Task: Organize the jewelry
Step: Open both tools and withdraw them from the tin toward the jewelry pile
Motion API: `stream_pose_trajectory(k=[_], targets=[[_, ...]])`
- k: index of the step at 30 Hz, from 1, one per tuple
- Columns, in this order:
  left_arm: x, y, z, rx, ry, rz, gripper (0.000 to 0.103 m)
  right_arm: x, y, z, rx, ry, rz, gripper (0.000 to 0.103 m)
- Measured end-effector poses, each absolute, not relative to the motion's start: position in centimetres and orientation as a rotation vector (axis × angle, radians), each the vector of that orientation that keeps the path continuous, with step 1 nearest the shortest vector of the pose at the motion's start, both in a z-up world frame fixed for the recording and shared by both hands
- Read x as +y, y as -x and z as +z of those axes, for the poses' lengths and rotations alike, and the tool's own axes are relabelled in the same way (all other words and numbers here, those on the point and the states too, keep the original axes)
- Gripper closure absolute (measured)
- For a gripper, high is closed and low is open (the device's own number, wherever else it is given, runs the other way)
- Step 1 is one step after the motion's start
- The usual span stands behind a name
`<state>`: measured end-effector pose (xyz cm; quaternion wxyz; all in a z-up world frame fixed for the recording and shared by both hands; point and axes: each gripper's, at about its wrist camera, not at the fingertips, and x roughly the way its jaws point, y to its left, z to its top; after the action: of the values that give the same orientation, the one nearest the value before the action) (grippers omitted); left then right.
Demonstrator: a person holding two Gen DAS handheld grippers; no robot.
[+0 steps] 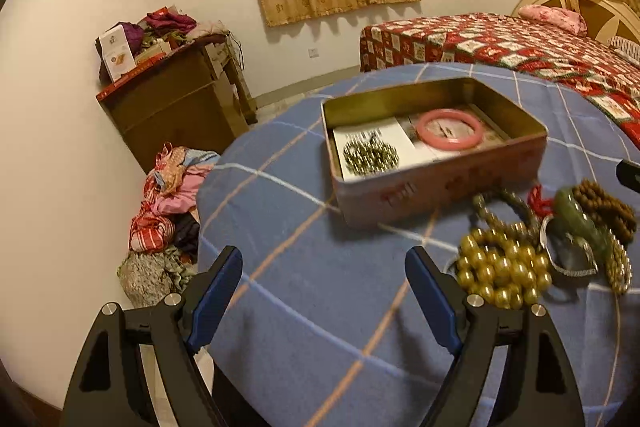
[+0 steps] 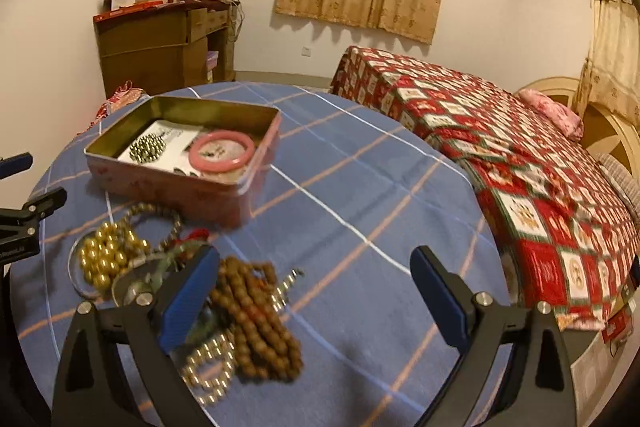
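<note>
A left gripper (image 1: pixel 324 291) hangs with jaws wide apart over the bare blue checked cloth of the bench (image 1: pixel 304 327), gripping nothing. Beyond it sits the open tin (image 1: pixel 436 183), already holding a dark bead string (image 1: pixel 370 155) and a pink bangle (image 1: pixel 449 129). To the right lies the unsorted heap: gold beads (image 1: pixel 505 271), a green pendant (image 1: pixel 585 223) and brown wooden beads (image 2: pixel 256 319), all touching and seemingly looped through each other. The right gripper (image 2: pixel 316 301) hovers at that heap, jaws apart and empty, one blue pad just over the brown beads. The risk is plain: a pinch on one strand is likely to drag its tangled neighbours along, or let slick round beads slide off toward the bench edge.
</note>
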<state>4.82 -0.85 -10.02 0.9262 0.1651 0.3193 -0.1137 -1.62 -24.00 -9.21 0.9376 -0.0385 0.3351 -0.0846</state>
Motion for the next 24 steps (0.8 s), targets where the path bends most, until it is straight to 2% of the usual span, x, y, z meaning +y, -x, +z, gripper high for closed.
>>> stream_pose_trajectory(k=[14, 18, 24], targets=[[-2.5, -3.7, -11.2, 0.667, -0.37, -0.27, 0.019, -24.1, 3.9, -10.6, 0.689, 0.096, -0.174, 0.007], [-2.6, -3.7, -11.4, 0.674, -0.369, -0.282, 0.019, -24.1, 3.7, -11.0, 0.703, 0.076, -0.15, 0.015], [-2.6, -3.9, -12.1, 0.694, -0.368, -0.3, 0.019, -23.7, 3.0, -12.0, 0.729, 0.067, -0.12, 0.02]])
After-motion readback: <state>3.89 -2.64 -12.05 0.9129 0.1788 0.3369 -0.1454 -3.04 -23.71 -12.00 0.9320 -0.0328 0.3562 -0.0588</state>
